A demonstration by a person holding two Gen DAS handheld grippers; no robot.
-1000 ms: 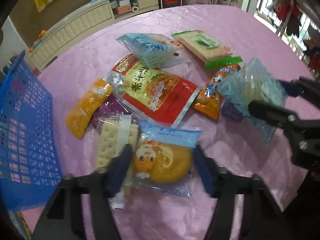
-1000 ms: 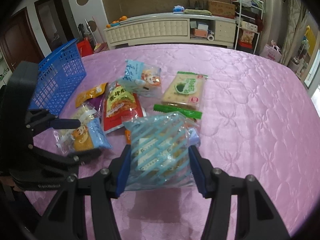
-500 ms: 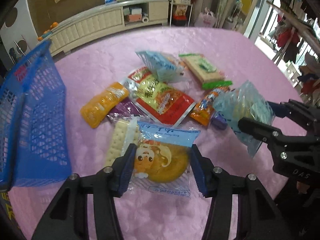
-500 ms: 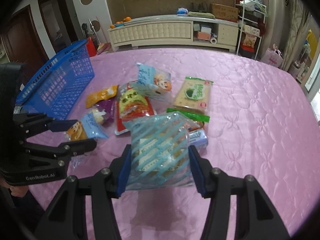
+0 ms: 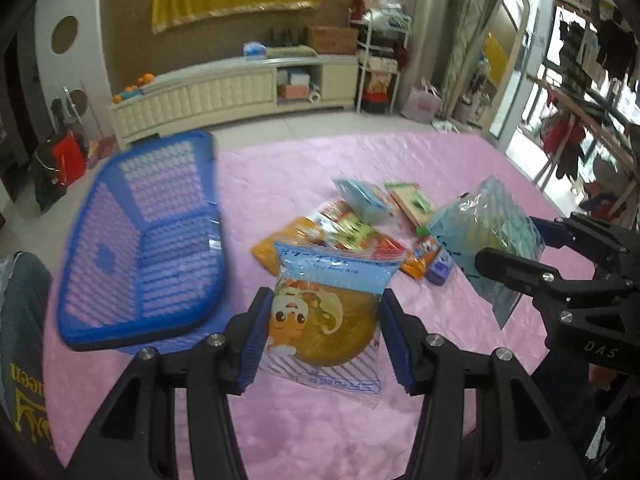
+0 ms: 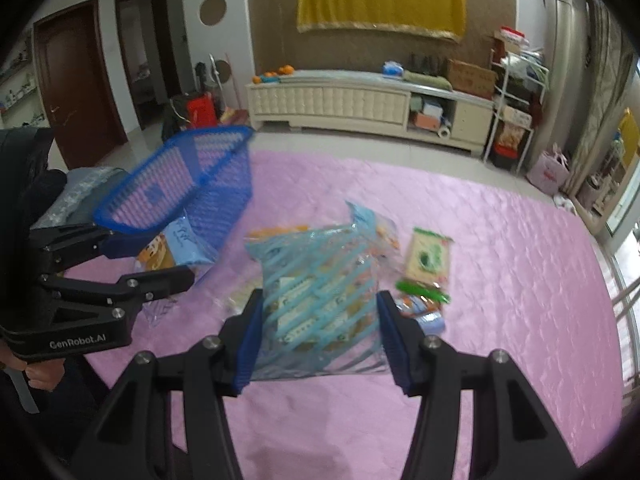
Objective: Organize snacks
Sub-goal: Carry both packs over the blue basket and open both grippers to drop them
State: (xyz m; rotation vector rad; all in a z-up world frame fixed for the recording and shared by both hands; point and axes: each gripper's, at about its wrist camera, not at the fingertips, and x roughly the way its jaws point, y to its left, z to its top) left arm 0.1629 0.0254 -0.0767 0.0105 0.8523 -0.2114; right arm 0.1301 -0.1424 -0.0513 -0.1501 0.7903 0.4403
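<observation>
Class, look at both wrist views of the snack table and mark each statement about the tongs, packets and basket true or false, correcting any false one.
1. The left tongs grip a packet with a round cake. True.
2. The right tongs are empty. False: they grip a blue-striped bag.
3. The blue basket already holds several snacks. False: no snacks show inside it.
4. A green cracker packet lies on the pink cloth. True.
</observation>
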